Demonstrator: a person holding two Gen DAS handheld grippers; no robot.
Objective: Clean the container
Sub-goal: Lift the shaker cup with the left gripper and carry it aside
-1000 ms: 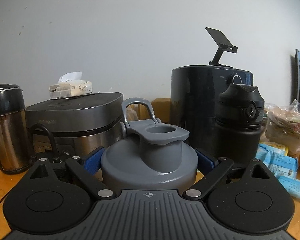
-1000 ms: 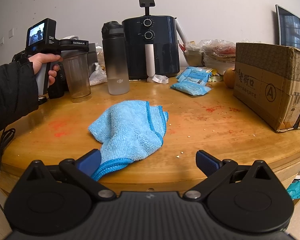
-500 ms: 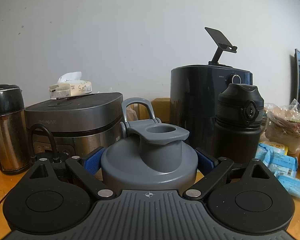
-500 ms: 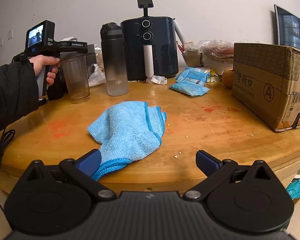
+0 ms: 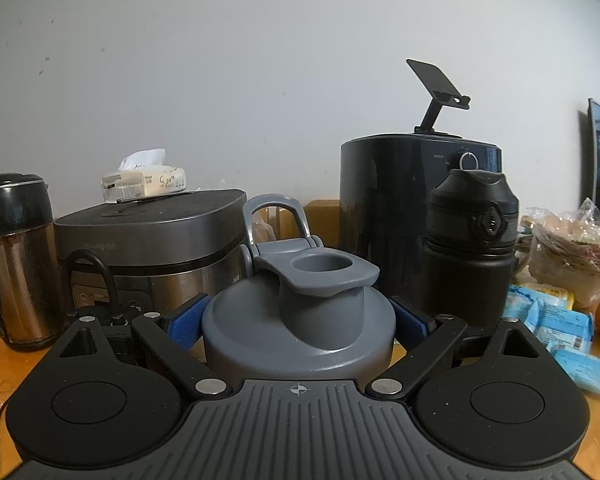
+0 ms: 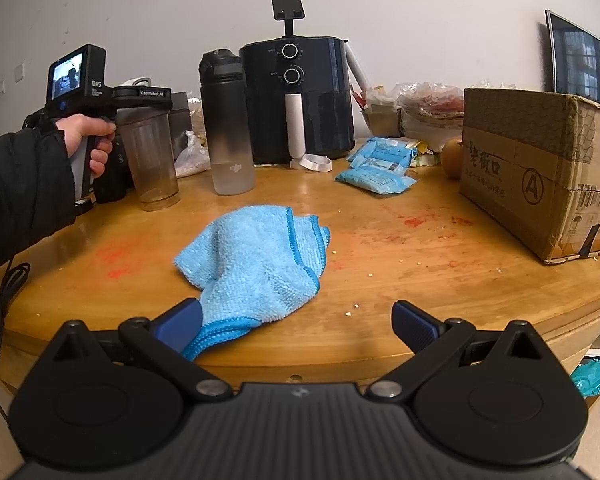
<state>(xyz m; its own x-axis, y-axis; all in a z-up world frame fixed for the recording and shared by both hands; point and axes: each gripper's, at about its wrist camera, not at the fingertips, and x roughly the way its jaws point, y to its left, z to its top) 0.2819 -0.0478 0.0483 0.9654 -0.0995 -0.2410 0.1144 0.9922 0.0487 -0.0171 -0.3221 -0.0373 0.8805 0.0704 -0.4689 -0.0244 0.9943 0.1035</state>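
1. Where my left gripper [image 5: 298, 320] clamps it, the shaker cup [image 6: 153, 160] stands upright on the table [image 6: 420, 248], smoky clear plastic under a grey flip lid [image 5: 300, 320].
2. My right gripper [image 6: 296, 320] is spread wide, its left fingertip [image 6: 180, 322] apparently touching the blue cloth [image 6: 256, 256].

lid [image 5: 298, 320]: grey all over
shaker cup [image 6: 152, 156]: see-through and a bit smoky
cloth [image 6: 256, 256]: light blue, fluffy, with a darker blue edge
table [image 6: 420, 248]: orange-brown wood, marked with red smudges
finger pads [image 6: 180, 322]: blue
tall bottle [image 6: 226, 120]: black on top, faded to frosty white below
air fryer [image 6: 300, 96]: dark, with a white handle
box [image 6: 540, 168]: brown card, printed with black marks
packets [image 6: 380, 166]: light blue
wall [image 5: 260, 80]: white
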